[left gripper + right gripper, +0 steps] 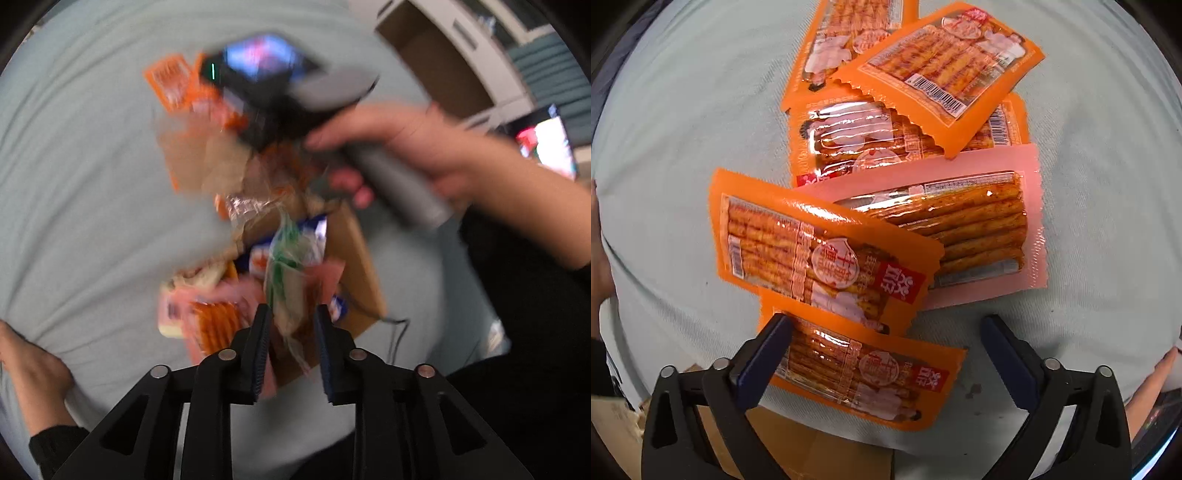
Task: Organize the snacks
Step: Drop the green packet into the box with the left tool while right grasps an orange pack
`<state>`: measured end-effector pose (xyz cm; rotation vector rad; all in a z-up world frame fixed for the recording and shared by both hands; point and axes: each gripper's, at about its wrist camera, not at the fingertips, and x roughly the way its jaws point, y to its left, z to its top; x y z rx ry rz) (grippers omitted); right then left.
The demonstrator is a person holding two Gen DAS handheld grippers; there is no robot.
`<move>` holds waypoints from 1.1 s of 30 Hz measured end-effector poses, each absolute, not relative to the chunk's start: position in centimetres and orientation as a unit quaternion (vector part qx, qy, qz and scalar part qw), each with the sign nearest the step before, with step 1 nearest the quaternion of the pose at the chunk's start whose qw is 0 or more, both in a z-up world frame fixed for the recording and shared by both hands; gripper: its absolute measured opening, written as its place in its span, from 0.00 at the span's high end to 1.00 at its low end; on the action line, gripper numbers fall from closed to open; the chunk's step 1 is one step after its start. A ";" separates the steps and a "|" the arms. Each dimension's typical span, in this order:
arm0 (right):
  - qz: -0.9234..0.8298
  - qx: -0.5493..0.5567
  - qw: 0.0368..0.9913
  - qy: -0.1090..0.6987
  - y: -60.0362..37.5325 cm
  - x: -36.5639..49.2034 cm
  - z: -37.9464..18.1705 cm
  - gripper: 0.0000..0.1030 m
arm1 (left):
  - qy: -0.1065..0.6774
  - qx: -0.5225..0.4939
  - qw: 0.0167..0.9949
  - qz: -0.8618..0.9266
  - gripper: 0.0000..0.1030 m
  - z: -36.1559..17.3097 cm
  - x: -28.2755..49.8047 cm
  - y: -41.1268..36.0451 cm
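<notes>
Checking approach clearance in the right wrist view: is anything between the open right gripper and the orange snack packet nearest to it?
Nothing visible. The right gripper hangs open directly over the nearest orange packet, which lies on the pale cloth. Another orange packet overlaps its far edge, but the part under the jaws is uncovered.

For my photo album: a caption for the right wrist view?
Open right gripper above orange snack packets on pale cloth.
</notes>
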<state>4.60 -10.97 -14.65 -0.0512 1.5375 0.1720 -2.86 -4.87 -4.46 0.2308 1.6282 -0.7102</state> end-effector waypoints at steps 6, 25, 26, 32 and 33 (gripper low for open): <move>0.118 -0.030 0.723 0.680 -12.5 2.3 -12.4 0.86 | 0.692 0.115 0.654 -0.282 0.52 -4.3 -0.8 -4.1; 0.217 -0.129 0.711 0.656 -11.5 -1.1 -14.0 0.30 | 0.694 0.095 0.660 -0.271 0.48 -4.7 0.6 -3.0; 0.219 -0.130 0.710 0.656 -11.2 -1.1 -14.4 0.25 | 0.697 0.090 0.658 -0.270 0.48 -4.8 0.7 -2.8; 0.190 -0.185 0.699 0.664 -7.6 -1.6 -16.5 0.17 | 0.701 0.092 0.656 -0.265 0.48 -5.3 0.5 -3.0; 0.185 -0.187 0.702 0.662 -6.7 -1.7 -17.3 0.29 | 0.701 0.093 0.655 -0.264 0.48 -5.3 0.5 -2.9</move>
